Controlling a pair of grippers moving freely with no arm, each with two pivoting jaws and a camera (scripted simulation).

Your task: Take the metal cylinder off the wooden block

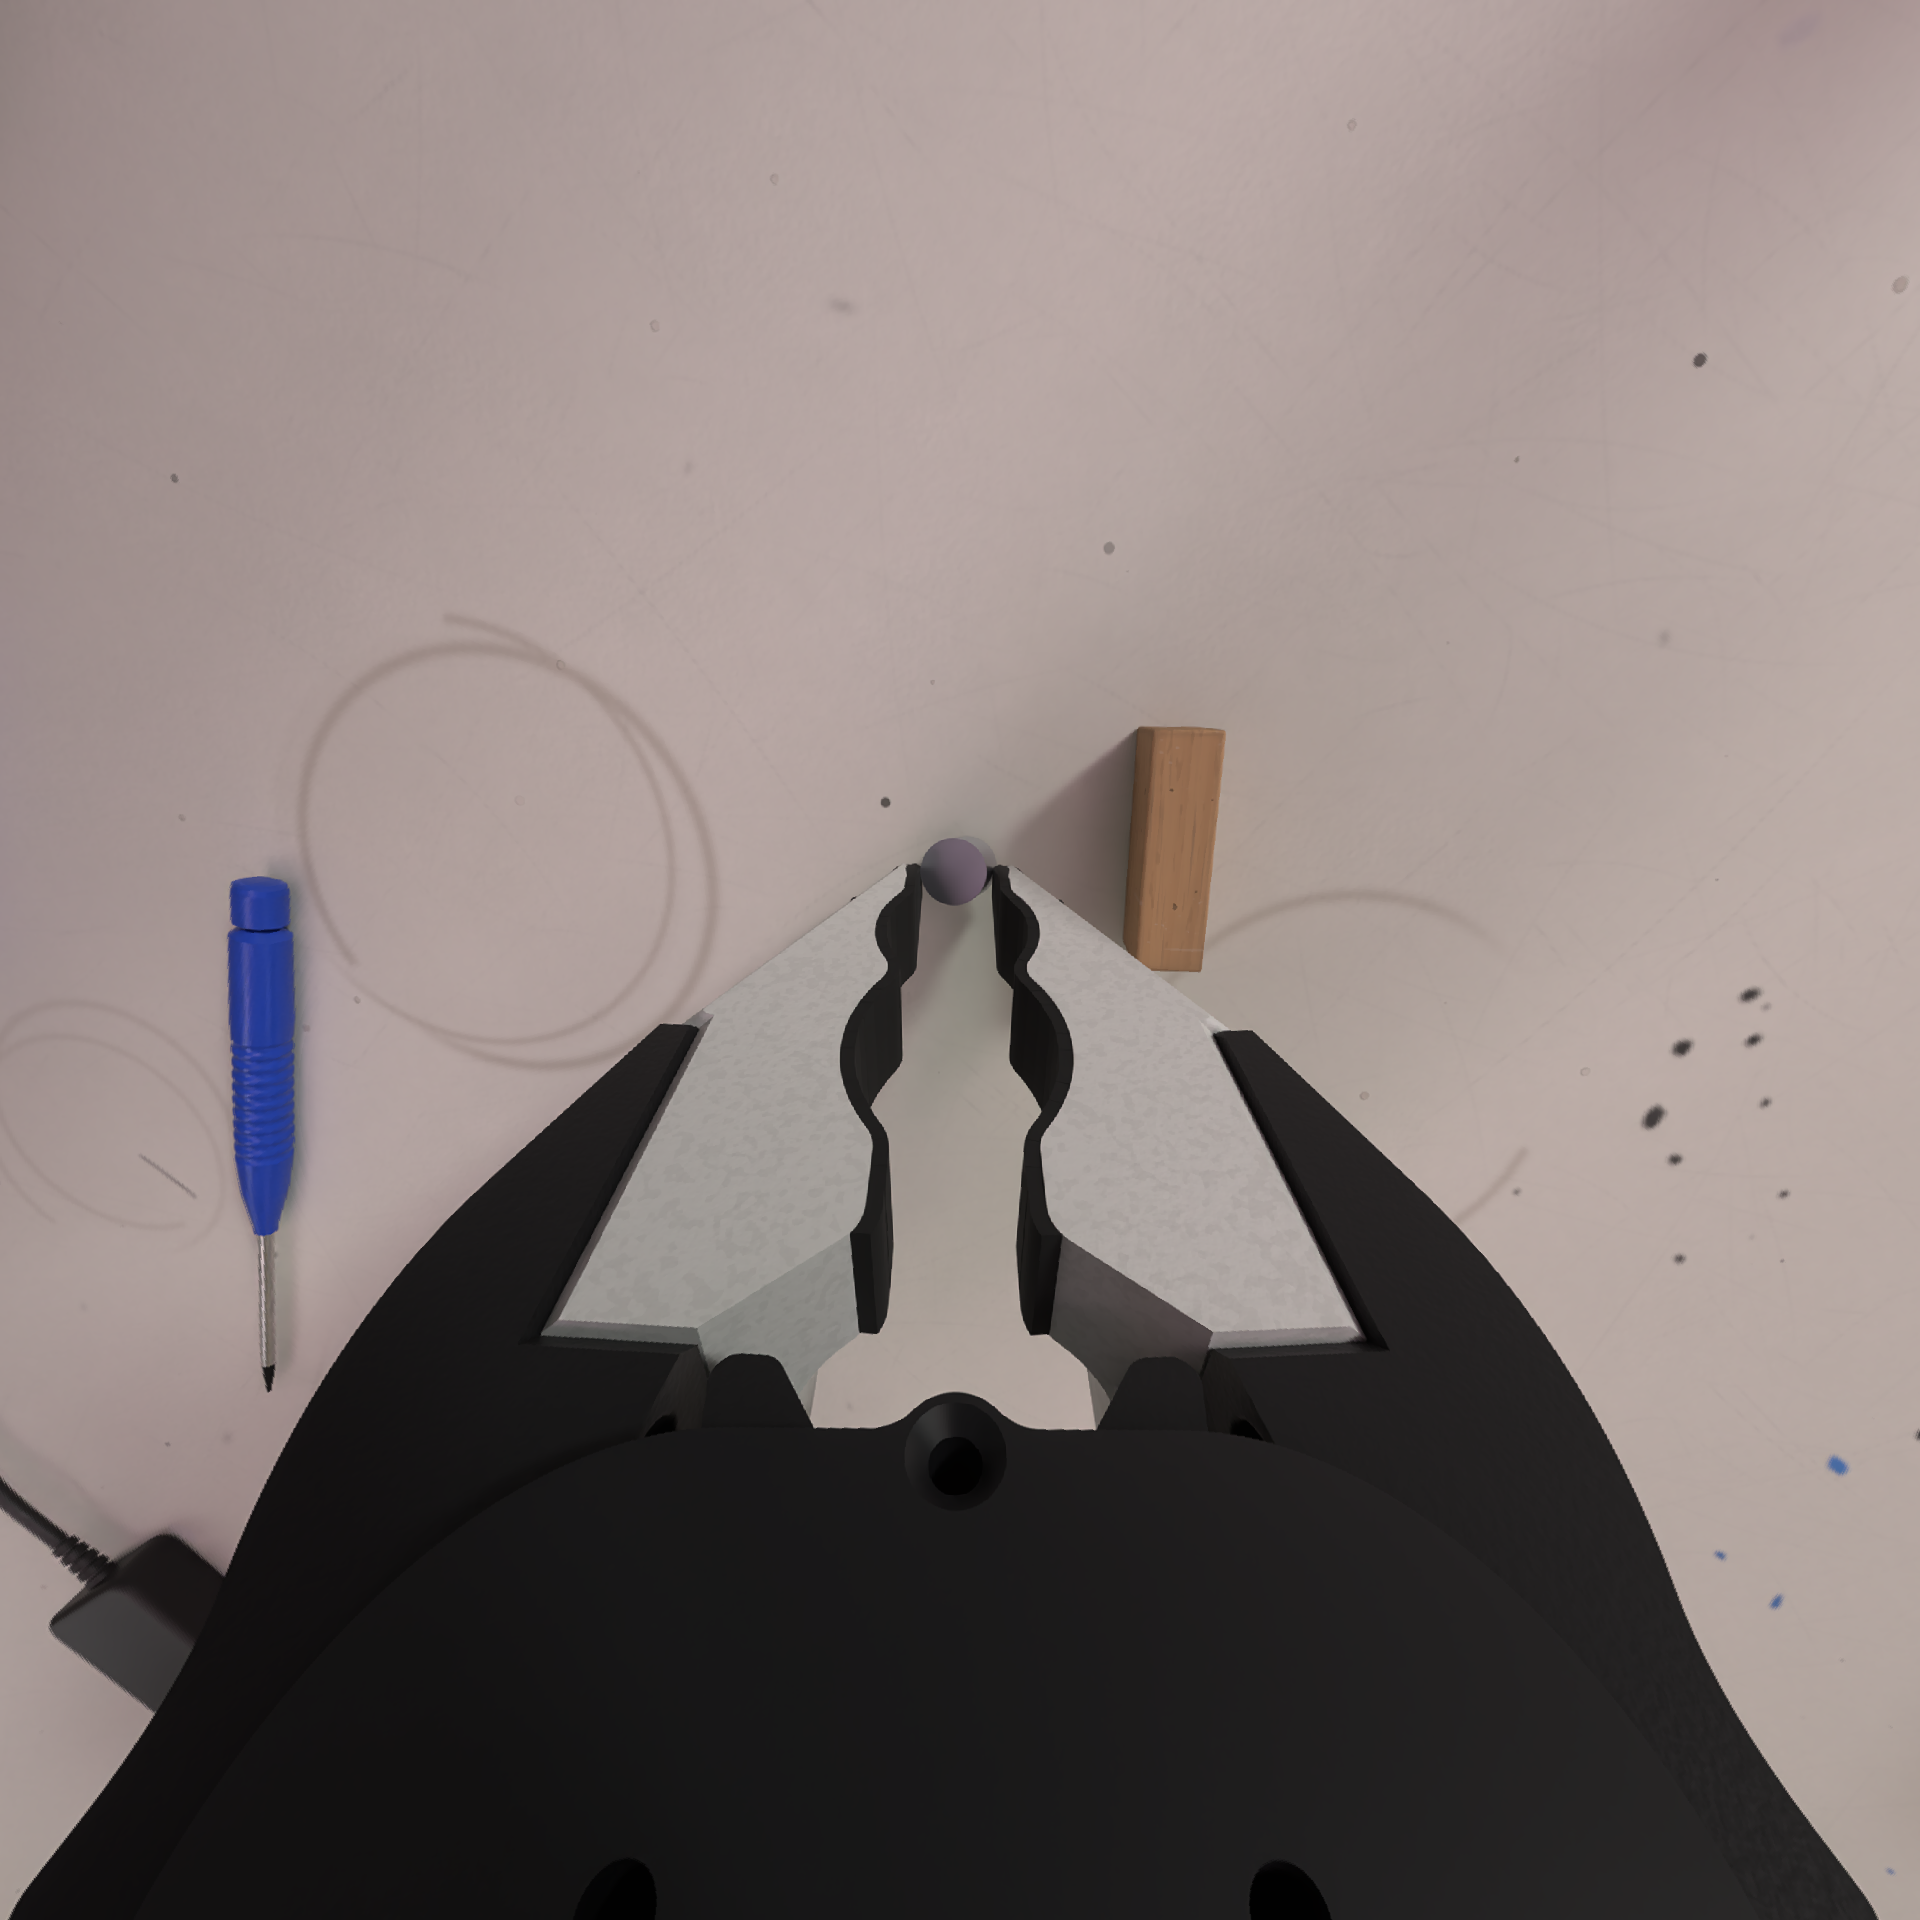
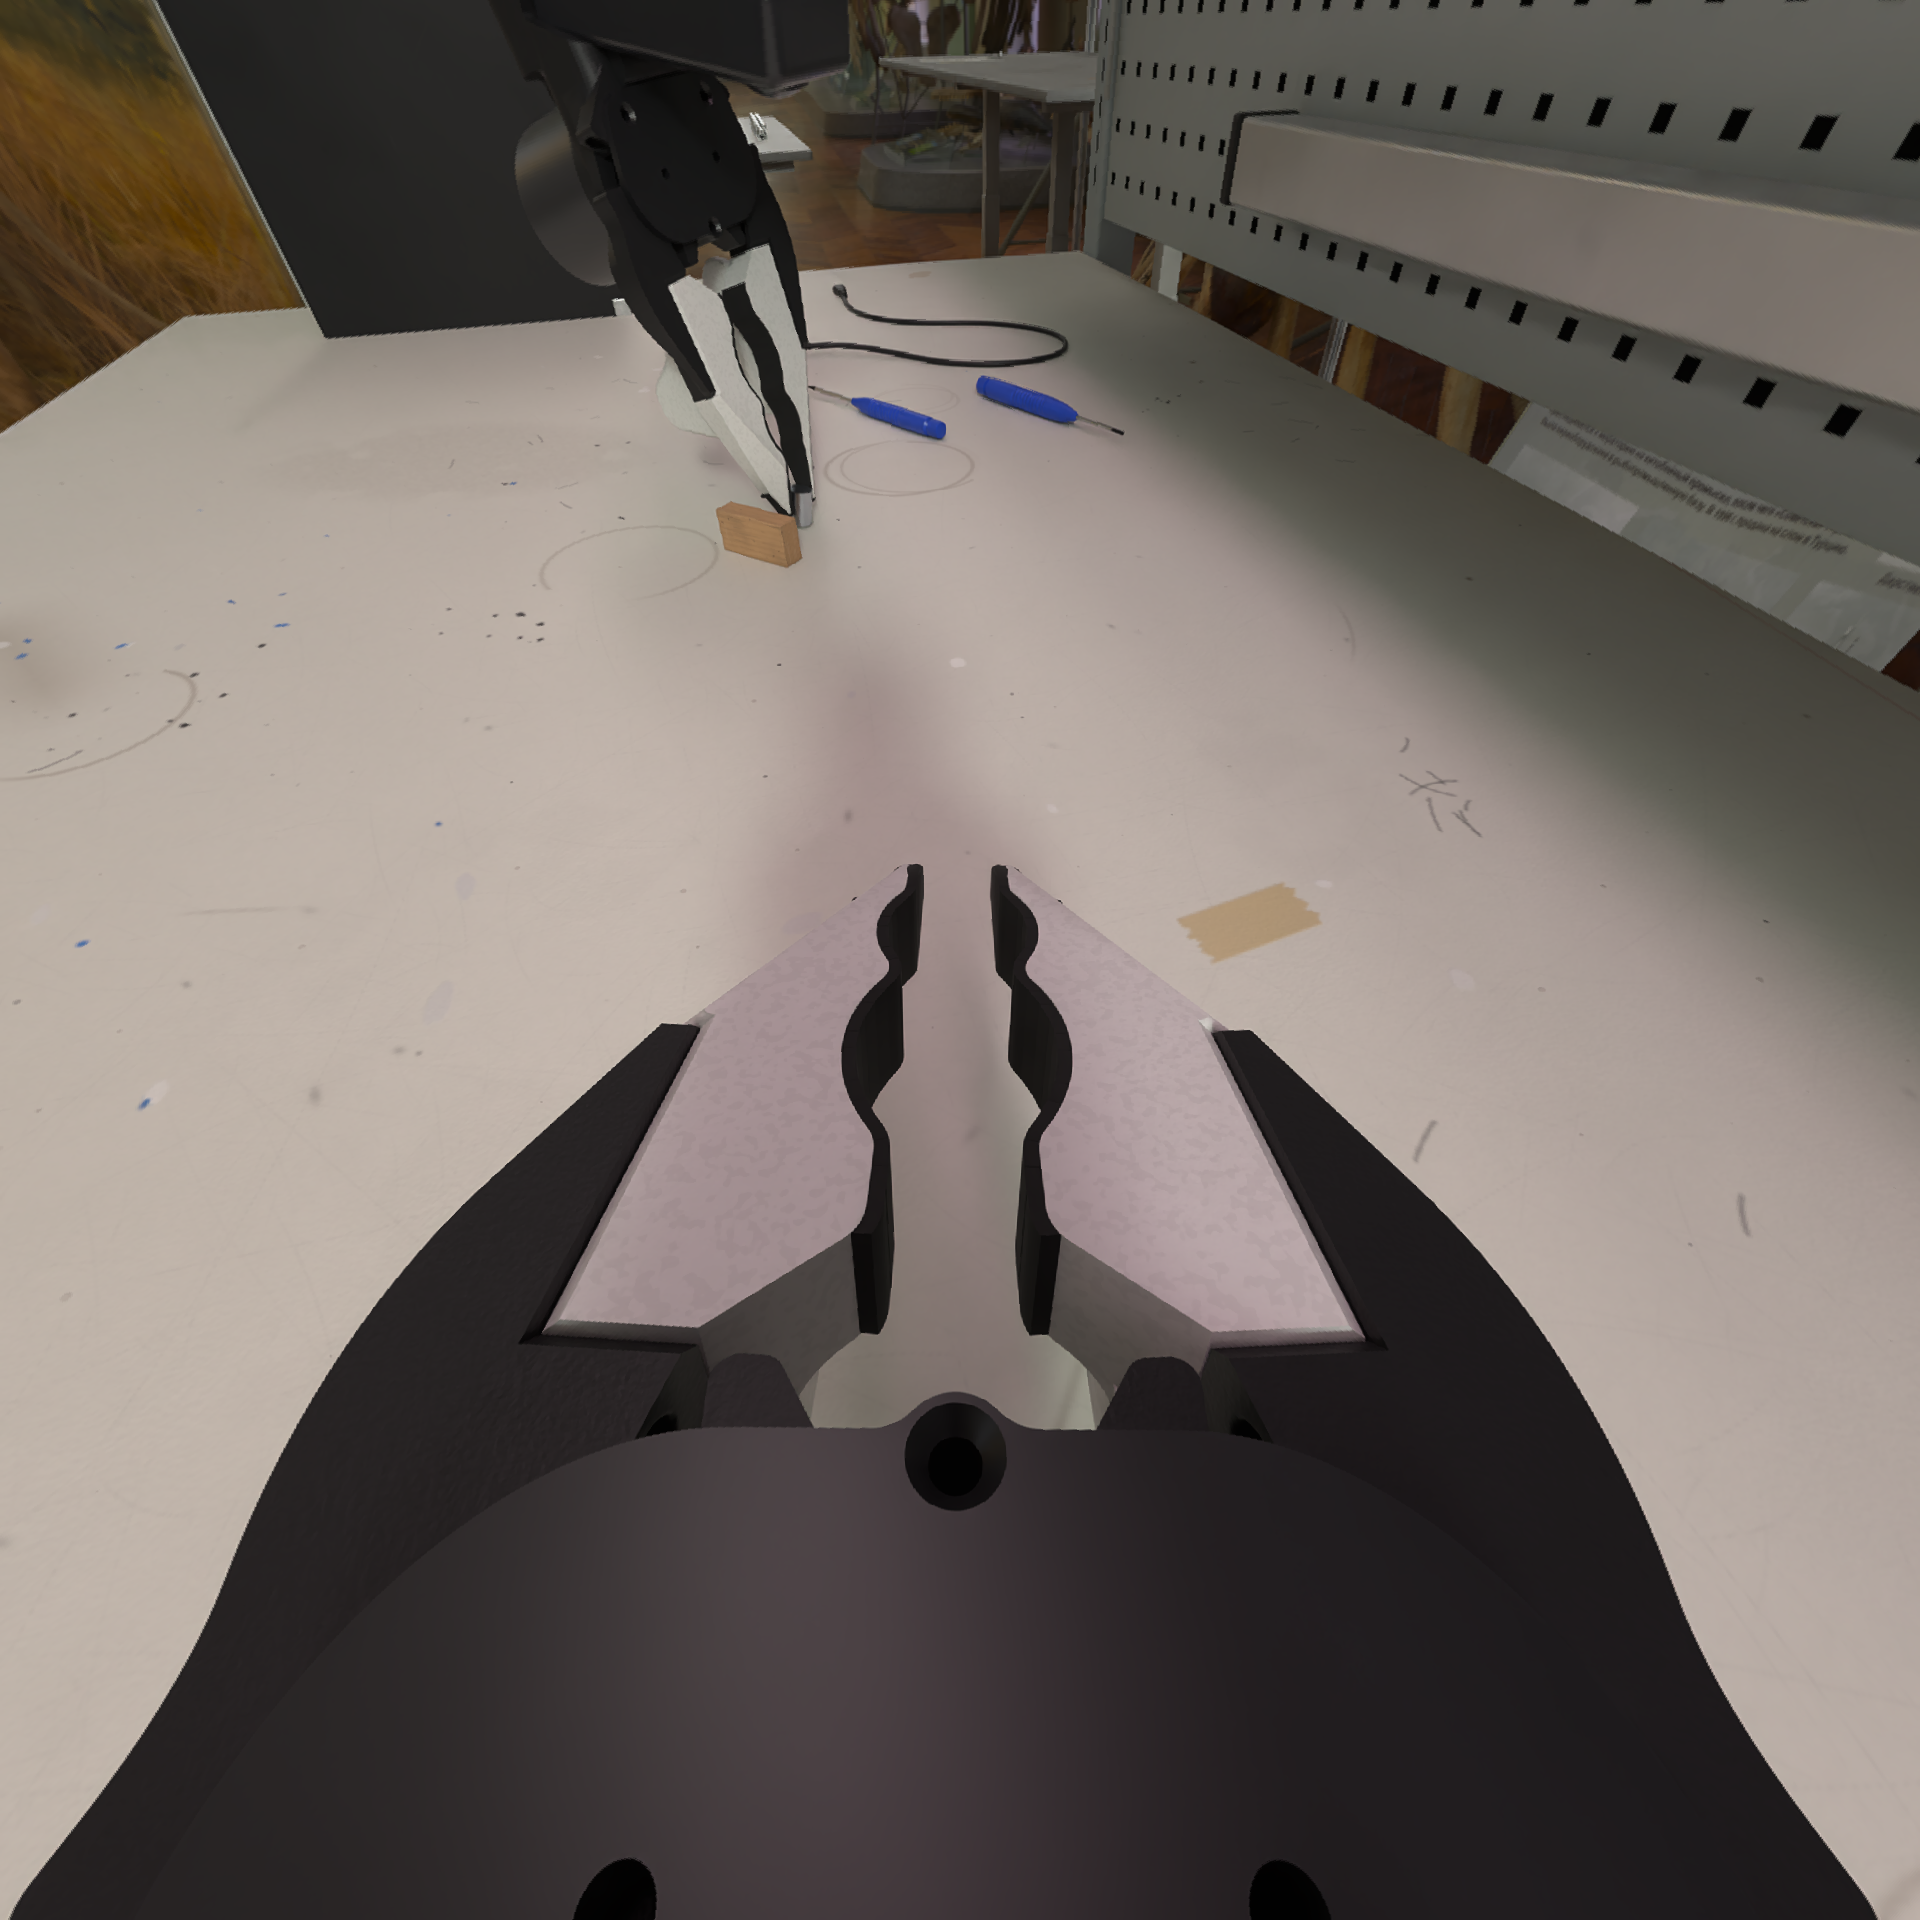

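Metal cylinder [image 1: 954, 871], small, grey and round-ended, is pinched upright between the tips of the left claw [image 1: 954, 883], off the wooden block [image 1: 1174, 847] and just beside it; the block, a smooth tan rectangular bar, lies flat on the scuffed pale counter [image 1: 935, 364]; a blue ribbed-handle screwdriver [image 1: 261, 1091] lies well to the left; the right claw [image 2: 954, 883] hangs empty over the counter, its wavy black pads [image 2: 894, 997] a narrow gap apart.

pale scuffed worktable [image 2: 1195, 644], grey perforated rack with a shelf [image 2: 1558, 197] on the right, another table [image 2: 987, 78] further back, dark panel [image 2: 343, 156] behind
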